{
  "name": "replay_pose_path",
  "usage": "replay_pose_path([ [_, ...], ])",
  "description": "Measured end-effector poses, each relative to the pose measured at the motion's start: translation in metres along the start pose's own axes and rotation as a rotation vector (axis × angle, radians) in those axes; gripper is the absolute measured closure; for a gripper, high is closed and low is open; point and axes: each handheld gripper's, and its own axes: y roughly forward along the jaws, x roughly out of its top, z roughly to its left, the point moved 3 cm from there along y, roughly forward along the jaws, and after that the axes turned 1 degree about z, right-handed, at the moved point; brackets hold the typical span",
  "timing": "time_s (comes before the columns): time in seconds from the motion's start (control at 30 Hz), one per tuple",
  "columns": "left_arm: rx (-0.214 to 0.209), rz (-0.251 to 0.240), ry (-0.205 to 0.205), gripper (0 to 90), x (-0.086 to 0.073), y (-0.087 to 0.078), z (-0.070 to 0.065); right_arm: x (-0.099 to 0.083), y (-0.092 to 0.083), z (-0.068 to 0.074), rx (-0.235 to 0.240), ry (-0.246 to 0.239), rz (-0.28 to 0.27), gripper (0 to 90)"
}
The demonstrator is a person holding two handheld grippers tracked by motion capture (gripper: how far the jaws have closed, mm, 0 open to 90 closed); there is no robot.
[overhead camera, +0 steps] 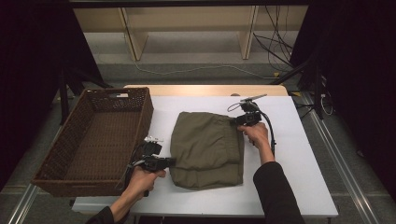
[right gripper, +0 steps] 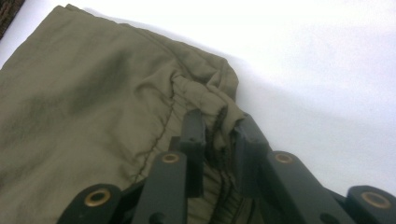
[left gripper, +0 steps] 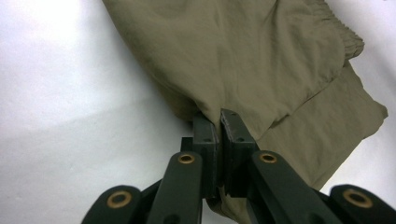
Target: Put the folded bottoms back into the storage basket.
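An olive-green folded garment point(overhead camera: 208, 149) lies in the middle of the white table point(overhead camera: 299, 154). My left gripper point(overhead camera: 171, 162) is at its left edge, shut on a fold of the fabric point(left gripper: 219, 116). My right gripper point(overhead camera: 235, 120) is at the garment's far right corner, where its jaws pinch the bunched waistband point(right gripper: 217, 126). In the left gripper view the garment point(left gripper: 243, 56) spreads away above the jaws. In the right gripper view the cloth point(right gripper: 93, 102) lies flat to the left of the jaws.
A dark wicker basket point(overhead camera: 79, 140) stands on the left of the table, close to my left hand. Bare white tabletop lies right of the garment and along the front edge. Shelving and cables are on the floor beyond the table.
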Motion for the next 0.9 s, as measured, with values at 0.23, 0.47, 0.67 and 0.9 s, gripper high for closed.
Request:
replay_pose_path([
  [0.23, -0.004, -0.018, 0.001, 85.4, 0.002, -0.003, -0.002, 0.005, -0.015, 0.008, -0.012, -0.029, -0.035, 79.8],
  [0.47, -0.009, -0.061, 0.01, 85.5, 0.005, -0.01, -0.006, 0.012, -0.031, 0.016, -0.009, -0.053, -0.084, 80.3],
  [0.67, -0.017, -0.099, 0.009, 85.5, 0.011, -0.021, -0.007, 0.019, -0.045, 0.023, -0.006, -0.068, -0.12, 80.4],
  [0.9, -0.026, -0.142, 0.003, 85.5, 0.017, -0.033, -0.006, 0.028, -0.06, 0.032, 0.001, -0.09, -0.16, 80.5],
])
